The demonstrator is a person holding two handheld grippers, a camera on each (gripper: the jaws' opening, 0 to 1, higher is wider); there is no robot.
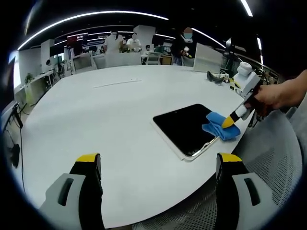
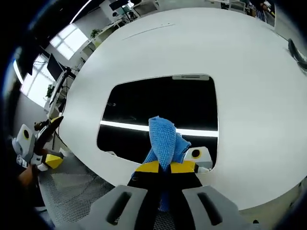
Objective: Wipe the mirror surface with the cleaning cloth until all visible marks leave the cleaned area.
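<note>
Right gripper (image 2: 165, 167) clamps the blue cloth (image 2: 165, 139) and presses it onto the mirror (image 2: 158, 103).

Its yellow-tipped jaws are closed together on the bunched cloth, which sits on the near edge of the dark mirror lying flat on the white table (image 2: 240, 72). Left gripper (image 1: 158, 165) hangs released above the table (image 1: 96, 115), jaws wide apart and holding nothing; beyond it the mirror (image 1: 184, 124) lies near the table's edge, with the cloth (image 1: 218, 127) on its corner under the right gripper (image 1: 231, 121), held by a hand (image 1: 276, 96). People stand far behind.
</note>
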